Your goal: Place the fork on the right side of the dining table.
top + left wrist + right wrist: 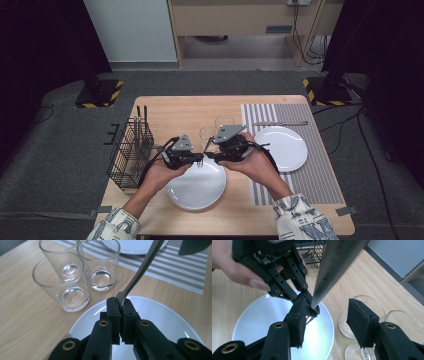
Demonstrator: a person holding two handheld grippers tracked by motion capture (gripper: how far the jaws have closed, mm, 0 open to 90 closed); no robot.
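Cutlery is the work in hand: the left gripper [120, 305] has its jaws pressed together on the flat end of a metal utensil [140, 271], which rises slanting up and away from the pinch toward the right gripper. The pinch sits over the near plate [160, 317], which lies close to the table's [165, 107] front edge, about midway along it.

In the right gripper view, the right gripper [324, 323] has its jaws spread, with the utensil [334, 267] crossing above them and neither pad pressing on it.

In the high view the two grippers meet tip to tip over the plate's [196, 186] far rim. Three glasses [75, 275] stand together just beyond that plate, toward the table's middle. A second plate [285, 147] rests on the striped mat [315, 175] along the right edge, and a wire basket [131, 152] stands at the left edge.
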